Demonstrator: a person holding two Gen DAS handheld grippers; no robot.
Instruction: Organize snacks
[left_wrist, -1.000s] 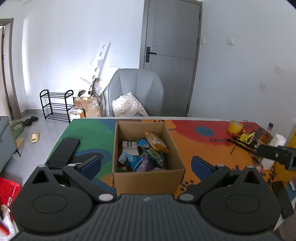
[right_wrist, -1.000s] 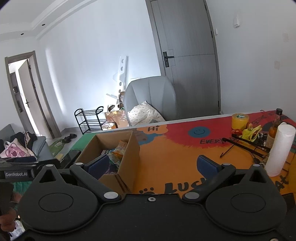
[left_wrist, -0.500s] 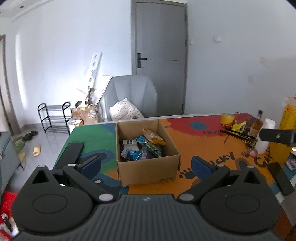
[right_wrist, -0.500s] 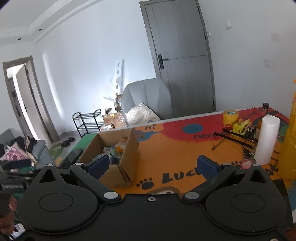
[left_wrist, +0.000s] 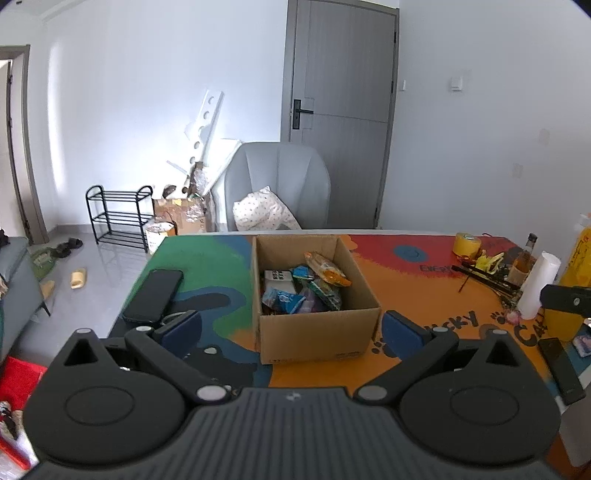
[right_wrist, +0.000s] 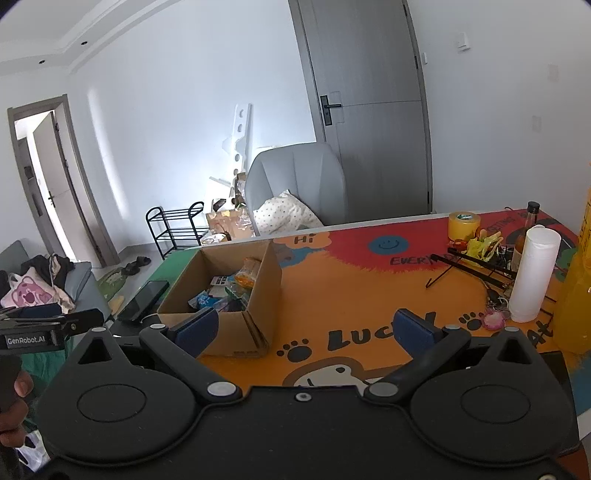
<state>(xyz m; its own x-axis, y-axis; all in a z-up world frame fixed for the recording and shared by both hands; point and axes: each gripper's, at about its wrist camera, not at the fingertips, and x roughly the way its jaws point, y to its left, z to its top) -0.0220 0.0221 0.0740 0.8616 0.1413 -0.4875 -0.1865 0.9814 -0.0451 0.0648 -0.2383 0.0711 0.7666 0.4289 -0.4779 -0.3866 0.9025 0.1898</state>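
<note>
While a heap of snack packets (left_wrist: 303, 291) lies loose inside an open cardboard box (left_wrist: 317, 332) on the table (right_wrist: 369, 295), both sets of tongs hang above the near edge, empty. The packets, an orange one (left_wrist: 327, 267) leaning on top and blue and green ones below, look light, soft and crinkly; their glossy film is likely to slip, so a pinch on a sealed edge or a corner seems the safest hold, and crisp contents could crush under a hard squeeze. The left tongs (left_wrist: 291, 332) are spread wide and point straight at the box; the right tongs (right_wrist: 306, 328), equally spread, sit to the box's right over bare printed mat. A dark phone (left_wrist: 153, 295) lies just left of the box. Well apart on the right stand a paper towel roll (right_wrist: 532, 273), a yellow tape roll (right_wrist: 463, 225) and a brown bottle (right_wrist: 526, 229).
</note>
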